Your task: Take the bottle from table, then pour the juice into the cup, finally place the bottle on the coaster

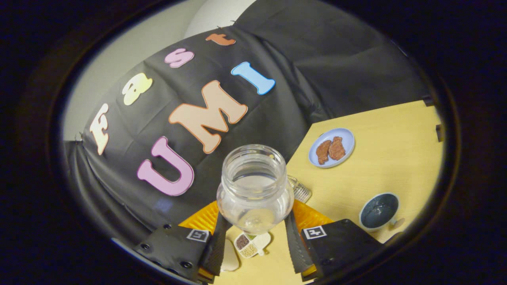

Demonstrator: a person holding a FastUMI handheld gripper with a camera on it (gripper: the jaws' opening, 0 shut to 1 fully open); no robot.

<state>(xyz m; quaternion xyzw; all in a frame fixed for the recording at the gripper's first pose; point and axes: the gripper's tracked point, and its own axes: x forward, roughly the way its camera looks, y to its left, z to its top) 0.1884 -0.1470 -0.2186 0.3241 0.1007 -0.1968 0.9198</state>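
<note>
The gripper (253, 233) has both fingers (217, 247) pressed against the sides of one clear bottle (254, 188), held between them with its open mouth facing the camera; little if any liquid can be made out inside. Beyond the fingers on the yellow surface (388, 158) sit one dark cup (379, 211) and one pale blue plate (332, 147) carrying two brown pieces of food (330, 149). One small divided dish (250, 244) of grains lies below the bottle.

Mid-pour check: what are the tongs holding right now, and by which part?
The tongs are shut on the clear bottle, one finger on each side of its round lower body; its open neck is free, lifted above the table.
</note>
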